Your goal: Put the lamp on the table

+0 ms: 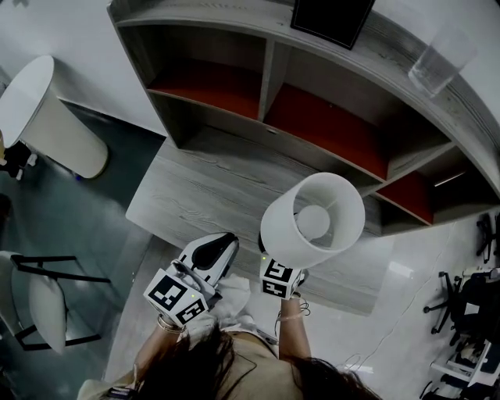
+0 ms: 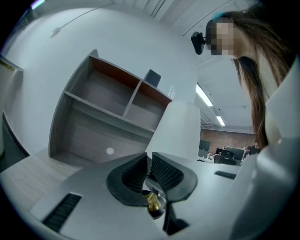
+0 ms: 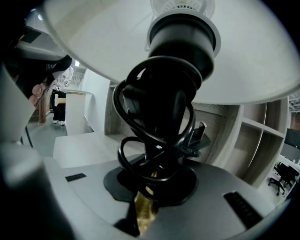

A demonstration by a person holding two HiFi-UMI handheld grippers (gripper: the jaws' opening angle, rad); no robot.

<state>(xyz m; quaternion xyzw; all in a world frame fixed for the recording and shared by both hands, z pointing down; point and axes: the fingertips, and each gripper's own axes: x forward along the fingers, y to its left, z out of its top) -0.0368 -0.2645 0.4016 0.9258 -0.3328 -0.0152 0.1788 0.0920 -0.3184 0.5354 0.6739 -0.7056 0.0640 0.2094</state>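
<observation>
The lamp, with its white drum shade [image 1: 312,220], is held upright over the near edge of the grey wooden table [image 1: 195,183]. My right gripper [image 1: 284,270] sits under the shade, shut on the lamp's black stem [image 3: 164,98], which has a black cord coiled round it. The shade [image 3: 243,56] fills the top of the right gripper view. My left gripper [image 1: 221,244] hovers just left of the lamp over the table's front edge. Its jaws [image 2: 150,165] stand together with nothing between them. In the left gripper view the shade [image 2: 180,129] rises just beyond them.
A grey shelf unit [image 1: 258,86] with red-backed compartments stands at the back of the table. On its top are a clear glass [image 1: 439,56] and a black panel [image 1: 332,19]. A white round stand [image 1: 47,117] and a chair [image 1: 39,301] are left; office chairs [image 1: 469,297] are right.
</observation>
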